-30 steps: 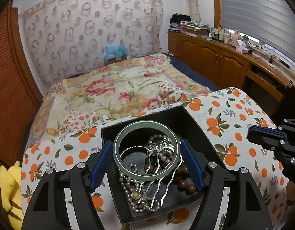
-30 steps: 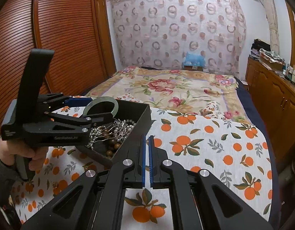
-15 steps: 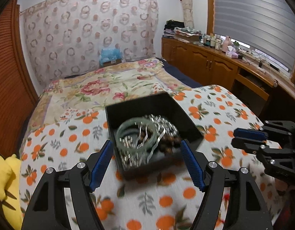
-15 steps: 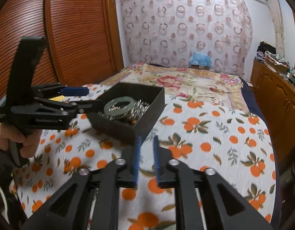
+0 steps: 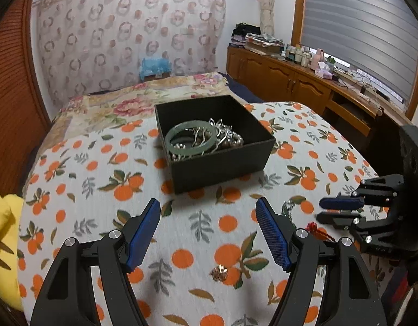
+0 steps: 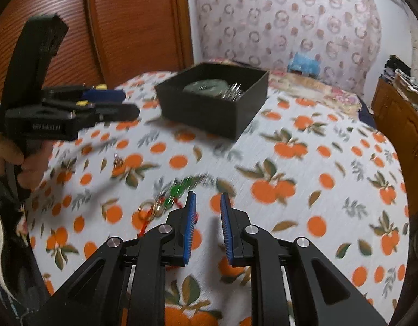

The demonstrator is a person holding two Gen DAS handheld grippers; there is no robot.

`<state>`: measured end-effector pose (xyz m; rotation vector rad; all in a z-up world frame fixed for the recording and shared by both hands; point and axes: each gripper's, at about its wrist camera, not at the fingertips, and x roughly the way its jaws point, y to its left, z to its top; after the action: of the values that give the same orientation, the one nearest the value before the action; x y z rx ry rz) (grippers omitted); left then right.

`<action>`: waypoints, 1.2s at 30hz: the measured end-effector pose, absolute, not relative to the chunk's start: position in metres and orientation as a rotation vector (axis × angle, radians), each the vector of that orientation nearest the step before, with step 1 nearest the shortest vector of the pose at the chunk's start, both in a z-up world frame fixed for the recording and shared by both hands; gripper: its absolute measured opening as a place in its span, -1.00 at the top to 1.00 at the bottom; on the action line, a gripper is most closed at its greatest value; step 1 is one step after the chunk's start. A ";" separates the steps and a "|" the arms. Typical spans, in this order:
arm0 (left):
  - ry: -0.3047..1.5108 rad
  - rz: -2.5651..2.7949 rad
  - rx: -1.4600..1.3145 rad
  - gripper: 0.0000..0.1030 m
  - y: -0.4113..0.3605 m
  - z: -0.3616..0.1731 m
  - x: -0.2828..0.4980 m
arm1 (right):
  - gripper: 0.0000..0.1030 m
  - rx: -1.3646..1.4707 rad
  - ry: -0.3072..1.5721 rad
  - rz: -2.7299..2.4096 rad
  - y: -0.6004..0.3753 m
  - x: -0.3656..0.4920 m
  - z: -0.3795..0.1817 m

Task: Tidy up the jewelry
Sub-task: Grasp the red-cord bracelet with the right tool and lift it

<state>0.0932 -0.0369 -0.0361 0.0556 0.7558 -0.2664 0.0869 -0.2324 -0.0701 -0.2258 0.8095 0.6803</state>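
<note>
Hovering wide-jawed, the left gripper (image 5: pixel 208 216) faces the black box (image 5: pixel 222 163); right gripper (image 6: pixel 207 207) narrowly parted, empty.

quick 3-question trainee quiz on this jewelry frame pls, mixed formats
1. True or false: the green bangle lies inside the black box.
2. Multiple choice: the left gripper is A) shut on the bangle, B) open and holding nothing, C) shut on the box wall.
3. Short answer: what loose piece lies on the cloth nearest the right gripper in the right wrist view?

Key
1. True.
2. B.
3. A red cord with green beads and a gold ring, just left of the fingertips, not gripped; the right gripper's jaws stand partly open.
</note>
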 end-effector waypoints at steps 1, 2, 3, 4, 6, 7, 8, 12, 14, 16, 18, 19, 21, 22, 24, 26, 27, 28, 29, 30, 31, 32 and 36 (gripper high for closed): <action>0.759 -0.268 0.050 -0.35 -0.036 -0.037 0.093 | 0.60 -0.237 0.825 0.688 -0.231 0.086 -0.073; 0.762 -0.270 0.046 -0.35 -0.036 -0.038 0.092 | 0.60 -0.252 0.837 0.693 -0.228 0.085 -0.076; 0.765 -0.272 0.044 -0.35 -0.037 -0.039 0.092 | 0.60 -0.269 0.844 0.693 -0.226 0.084 -0.078; 0.768 -0.275 0.045 -0.35 -0.037 -0.040 0.091 | 0.60 -0.275 0.841 0.692 -0.226 0.084 -0.078; 0.774 -0.276 0.052 -0.35 -0.040 -0.042 0.092 | 0.60 -0.290 0.841 0.689 -0.225 0.083 -0.078; 0.775 -0.277 0.051 -0.35 -0.041 -0.043 0.092 | 0.60 -0.294 0.840 0.689 -0.224 0.082 -0.078; 0.778 -0.281 0.048 -0.35 -0.042 -0.043 0.092 | 0.60 -0.299 0.840 0.687 -0.224 0.082 -0.078; 0.782 -0.291 0.055 -0.35 -0.047 -0.044 0.091 | 0.66 -0.324 0.834 0.679 -0.223 0.078 -0.078; 0.787 -0.295 0.058 -0.35 -0.050 -0.046 0.091 | 0.86 -0.334 0.832 0.677 -0.224 0.076 -0.078; 0.793 -0.300 0.057 -0.35 -0.052 -0.048 0.091 | 0.89 -0.328 0.833 0.678 -0.226 0.075 -0.077; 0.800 -0.311 0.055 -0.35 -0.056 -0.050 0.091 | 0.91 -0.318 0.820 0.667 -0.230 0.072 -0.075; 0.802 -0.318 0.057 -0.35 -0.058 -0.050 0.090 | 0.92 -0.299 0.805 0.661 -0.235 0.070 -0.071; 0.805 -0.328 0.069 -0.35 -0.063 -0.051 0.090 | 0.93 -0.267 0.774 0.653 -0.242 0.067 -0.061; 0.807 -0.332 0.074 -0.35 -0.065 -0.052 0.090 | 0.94 -0.246 0.751 0.648 -0.247 0.065 -0.053; 0.811 -0.335 0.079 -0.35 -0.069 -0.053 0.090 | 0.94 -0.227 0.731 0.651 -0.251 0.064 -0.045; 0.813 -0.338 0.079 -0.35 -0.071 -0.054 0.091 | 0.94 -0.224 0.712 0.645 -0.255 0.063 -0.036; 0.813 -0.341 0.080 -0.35 -0.072 -0.054 0.091 | 0.94 -0.225 0.705 0.642 -0.256 0.063 -0.033; 0.815 -0.344 0.081 -0.35 -0.074 -0.054 0.091 | 0.94 -0.226 0.698 0.634 -0.259 0.063 -0.030; 0.816 -0.349 0.084 -0.35 -0.075 -0.054 0.090 | 0.94 -0.225 0.694 0.628 -0.261 0.063 -0.028; 0.819 -0.354 0.085 -0.35 -0.076 -0.054 0.090 | 0.94 -0.222 0.691 0.623 -0.263 0.063 -0.026; 0.822 -0.359 0.086 -0.35 -0.078 -0.055 0.090 | 0.94 -0.220 0.686 0.610 -0.267 0.063 -0.024; 0.824 -0.366 0.090 -0.35 -0.081 -0.055 0.090 | 0.94 -0.220 0.684 0.600 -0.269 0.063 -0.024; 0.833 -0.389 0.109 -0.35 -0.092 -0.057 0.091 | 0.94 -0.214 0.689 0.574 -0.276 0.065 -0.026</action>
<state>0.0910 -0.0917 -0.0570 0.1093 0.8332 -0.3890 0.0655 -0.2756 -0.0259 -0.2145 0.6885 0.5736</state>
